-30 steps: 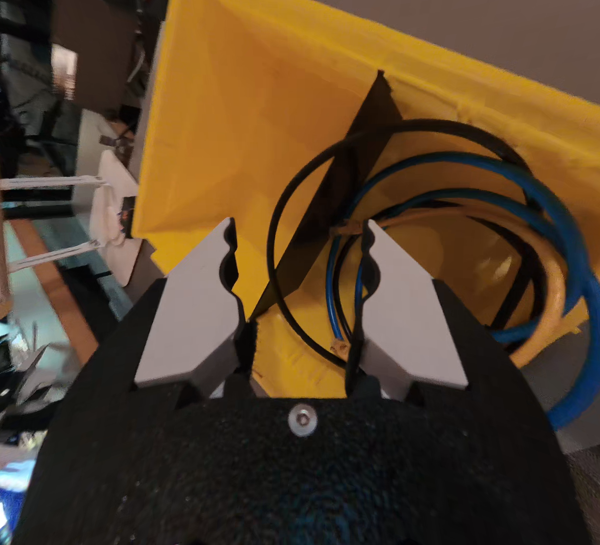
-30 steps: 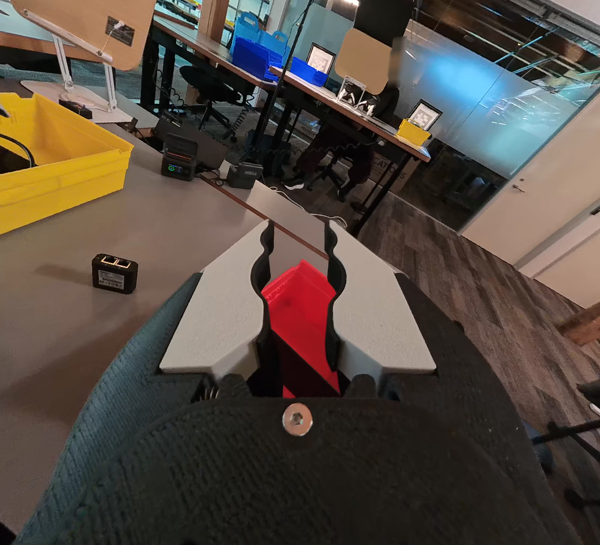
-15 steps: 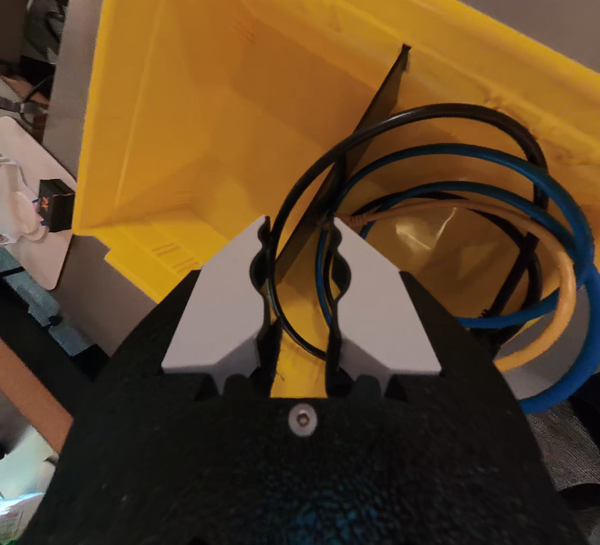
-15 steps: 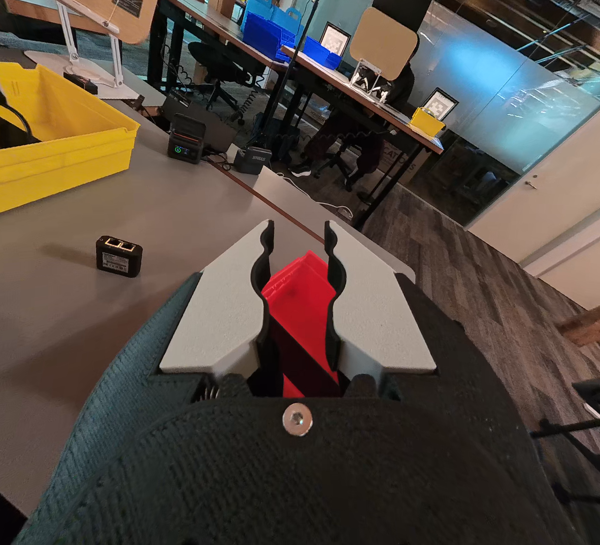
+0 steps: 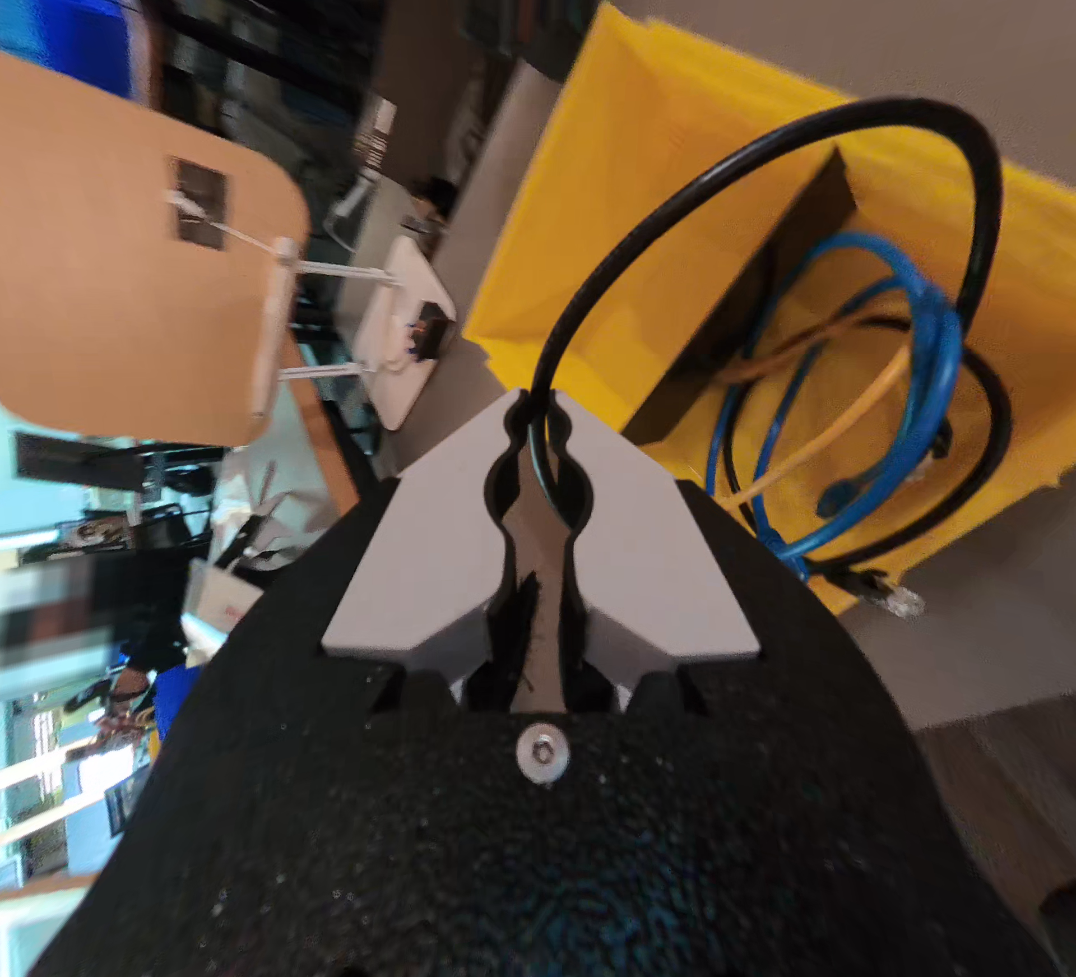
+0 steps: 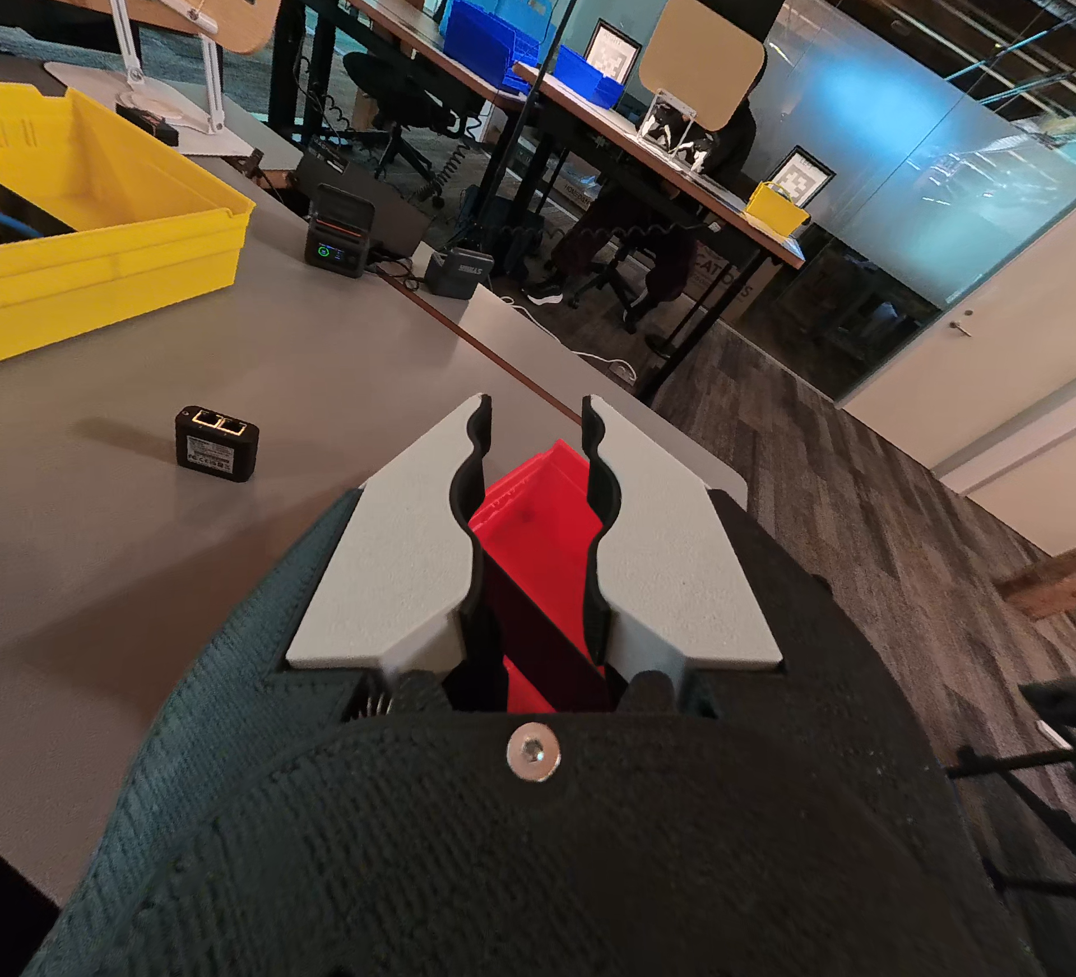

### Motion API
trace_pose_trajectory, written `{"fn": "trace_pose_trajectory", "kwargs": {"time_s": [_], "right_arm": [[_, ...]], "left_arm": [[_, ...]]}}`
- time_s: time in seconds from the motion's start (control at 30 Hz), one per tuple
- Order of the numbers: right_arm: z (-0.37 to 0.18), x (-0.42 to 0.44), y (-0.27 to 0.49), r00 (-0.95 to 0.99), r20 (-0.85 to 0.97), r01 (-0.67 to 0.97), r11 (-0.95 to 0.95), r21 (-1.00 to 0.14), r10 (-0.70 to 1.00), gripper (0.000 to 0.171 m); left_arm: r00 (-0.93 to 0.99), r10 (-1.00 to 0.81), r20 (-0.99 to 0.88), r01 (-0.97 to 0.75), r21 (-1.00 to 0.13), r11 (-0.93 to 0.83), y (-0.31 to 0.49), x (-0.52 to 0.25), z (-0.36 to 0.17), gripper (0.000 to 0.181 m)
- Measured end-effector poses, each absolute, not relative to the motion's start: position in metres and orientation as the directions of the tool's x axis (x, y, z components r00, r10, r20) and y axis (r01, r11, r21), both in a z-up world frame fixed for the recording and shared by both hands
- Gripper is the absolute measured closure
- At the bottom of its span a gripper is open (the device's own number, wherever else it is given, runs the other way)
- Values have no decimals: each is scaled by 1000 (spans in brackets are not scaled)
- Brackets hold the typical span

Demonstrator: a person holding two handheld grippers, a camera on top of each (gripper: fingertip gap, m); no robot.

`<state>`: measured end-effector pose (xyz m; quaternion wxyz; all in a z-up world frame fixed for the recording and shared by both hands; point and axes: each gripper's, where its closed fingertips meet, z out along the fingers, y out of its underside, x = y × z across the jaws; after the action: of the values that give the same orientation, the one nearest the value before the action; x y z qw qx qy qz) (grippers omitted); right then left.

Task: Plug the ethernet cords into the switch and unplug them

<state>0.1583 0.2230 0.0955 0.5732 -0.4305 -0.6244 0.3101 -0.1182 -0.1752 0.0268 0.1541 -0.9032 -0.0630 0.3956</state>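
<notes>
Closed since before, left fingers (image 5: 538,404) now pinch the black cord (image 5: 786,145); right fingers (image 6: 535,413) stay apart, empty.

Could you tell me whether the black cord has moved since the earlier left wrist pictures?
Yes. The black cord, which lay coiled inside the yellow bin, now arches up above the bin's rim, pinched in the left gripper, whose jaws have shut.

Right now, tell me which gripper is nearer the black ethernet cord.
Left. The left gripper has its jaws closed on the black ethernet cord; the right gripper hangs over the red bin, empty.
</notes>
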Motion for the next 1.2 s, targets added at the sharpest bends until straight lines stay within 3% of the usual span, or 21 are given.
{"fn": "trace_pose_trajectory", "kwargs": {"time_s": [0.03,0.2,0.5,0.63,0.8,0.9,1.03,1.2], "right_arm": [[95,158,222,25,451,184,440,-879,892,142],[94,157,217,8,463,190,454,-871,886,142],[91,157,219,5,460,198,450,-871,888,142],[90,157,219,5,460,203,450,-870,888,142],[88,156,220,2,460,208,450,-869,888,142],[88,156,220,2,459,209,449,-869,888,142],[87,156,221,2,459,211,448,-869,889,142],[87,157,222,4,454,208,444,-872,891,142]], "left_arm": [[629,280,-725,-17,-373,-928,-174,-117,45,178],[373,462,-805,-107,-532,-840,-177,-110,123,178],[98,609,-787,-244,-612,-752,-186,-101,196,180],[32,571,-820,-262,-558,-787,-183,-102,223,180],[-27,401,-916,-233,-385,-893,-172,-111,245,179],[-21,383,-923,-224,-369,-902,-168,-115,255,179],[14,499,-867,-260,-485,-835,-169,-113,279,180],[271,711,-649,-319,-757,-570,-165,-113,294,178]]}}
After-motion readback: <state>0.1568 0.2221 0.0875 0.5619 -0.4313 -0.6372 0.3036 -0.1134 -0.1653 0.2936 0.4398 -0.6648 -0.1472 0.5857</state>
